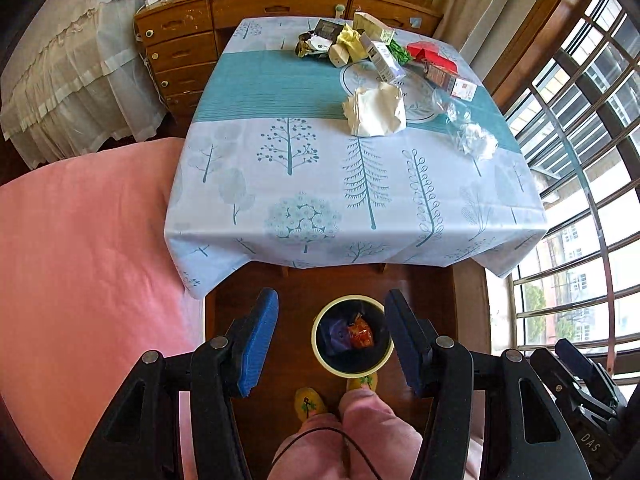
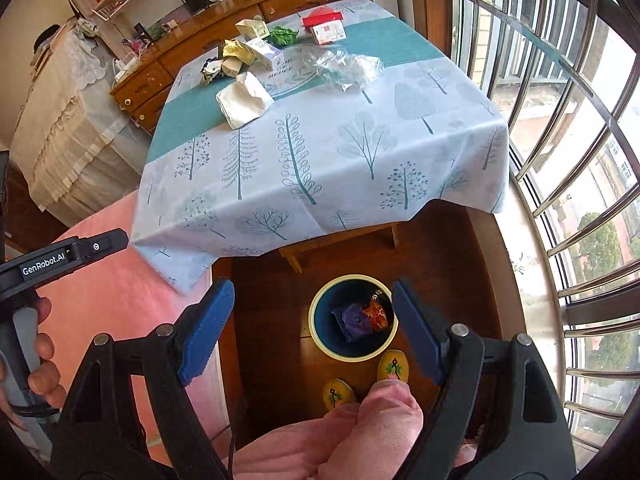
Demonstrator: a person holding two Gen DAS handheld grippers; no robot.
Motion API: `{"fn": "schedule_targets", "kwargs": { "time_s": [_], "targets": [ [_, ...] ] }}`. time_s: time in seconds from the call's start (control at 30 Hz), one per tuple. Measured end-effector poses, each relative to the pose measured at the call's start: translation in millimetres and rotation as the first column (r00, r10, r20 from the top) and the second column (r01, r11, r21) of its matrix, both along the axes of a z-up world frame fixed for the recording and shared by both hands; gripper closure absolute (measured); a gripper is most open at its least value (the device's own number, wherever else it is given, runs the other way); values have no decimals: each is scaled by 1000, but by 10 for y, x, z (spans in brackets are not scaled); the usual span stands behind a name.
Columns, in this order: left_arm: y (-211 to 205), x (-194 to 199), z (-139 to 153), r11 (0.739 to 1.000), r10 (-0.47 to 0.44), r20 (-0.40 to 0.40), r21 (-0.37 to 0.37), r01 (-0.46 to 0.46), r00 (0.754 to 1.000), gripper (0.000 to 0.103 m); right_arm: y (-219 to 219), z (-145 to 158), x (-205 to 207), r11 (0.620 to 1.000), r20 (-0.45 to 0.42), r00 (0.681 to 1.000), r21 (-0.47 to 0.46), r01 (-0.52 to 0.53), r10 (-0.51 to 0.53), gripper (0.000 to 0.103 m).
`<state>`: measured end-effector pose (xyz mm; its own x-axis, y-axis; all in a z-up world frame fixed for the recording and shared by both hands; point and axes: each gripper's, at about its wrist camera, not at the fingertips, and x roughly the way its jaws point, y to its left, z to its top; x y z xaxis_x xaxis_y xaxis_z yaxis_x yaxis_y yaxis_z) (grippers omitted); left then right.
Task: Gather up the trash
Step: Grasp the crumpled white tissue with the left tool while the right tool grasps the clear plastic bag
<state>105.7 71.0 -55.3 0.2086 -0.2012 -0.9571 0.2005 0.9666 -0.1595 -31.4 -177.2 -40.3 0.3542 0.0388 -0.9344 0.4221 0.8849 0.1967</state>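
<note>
A round bin with a pale rim stands on the wooden floor, holding a purple and an orange wrapper. High above it, my left gripper is open and empty. My right gripper is also open and empty, over the same bin. On the far half of the table lies the trash: a crumpled white paper bag, clear plastic wrap, a red box, small cartons and yellow and green crumpled wrappers.
A pink bed lies left of the table. A wooden dresser stands behind it. Barred windows line the right side. The person's pink trouser legs and yellow slippers are beside the bin. A hand grips the left tool.
</note>
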Motion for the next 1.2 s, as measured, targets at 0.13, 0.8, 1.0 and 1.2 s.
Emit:
{"fn": "schedule_targets", "kwargs": {
  "time_s": [0.13, 0.8, 1.0, 1.2],
  "targets": [
    [-34, 58, 179, 1000, -10, 29, 2, 10, 1000, 46, -53, 156, -27, 1000, 22, 1000, -6, 6, -6, 24],
    [-726, 1155, 99, 998, -63, 79, -6, 64, 995, 41, -528, 332, 836, 993, 114, 989, -83, -86, 95, 24],
    [-1165, 1863, -402, 996, -84, 44, 44, 82, 996, 41, -1022, -18, 1501, 978, 91, 978, -109, -179, 189, 24],
    [-1530, 2502, -934, 987, -93, 18, 130, 90, 995, 40, -1489, -521, 2253, 924, 58, 936, -188, -332, 348, 24]
  ]
}}
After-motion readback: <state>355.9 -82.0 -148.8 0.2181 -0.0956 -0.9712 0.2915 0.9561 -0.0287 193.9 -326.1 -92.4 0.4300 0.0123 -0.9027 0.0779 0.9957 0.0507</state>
